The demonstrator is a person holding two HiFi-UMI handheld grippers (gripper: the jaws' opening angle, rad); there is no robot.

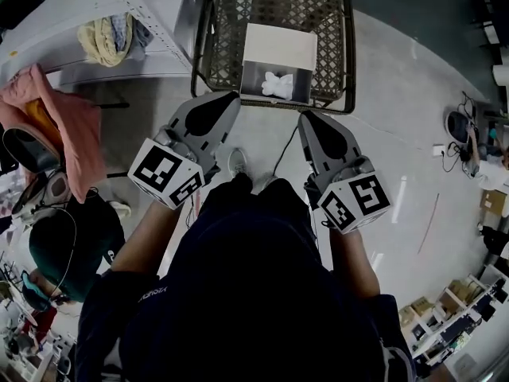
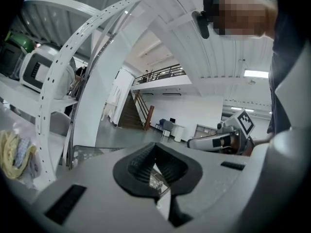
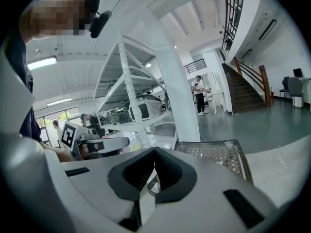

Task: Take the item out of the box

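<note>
White crumpled soft item (image 1: 277, 84) lay in open white cardboard box (image 1: 280, 48) at dark wire basket's (image 1: 231, 14) near edge. Left gripper (image 1: 232, 98) and right gripper (image 1: 305, 117) had jaws closed, holding nothing.

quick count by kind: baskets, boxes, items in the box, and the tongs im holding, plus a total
wire basket: 1
white box: 1
white item in the box: 1
tongs: 2, left tongs and right tongs
total: 5
</note>
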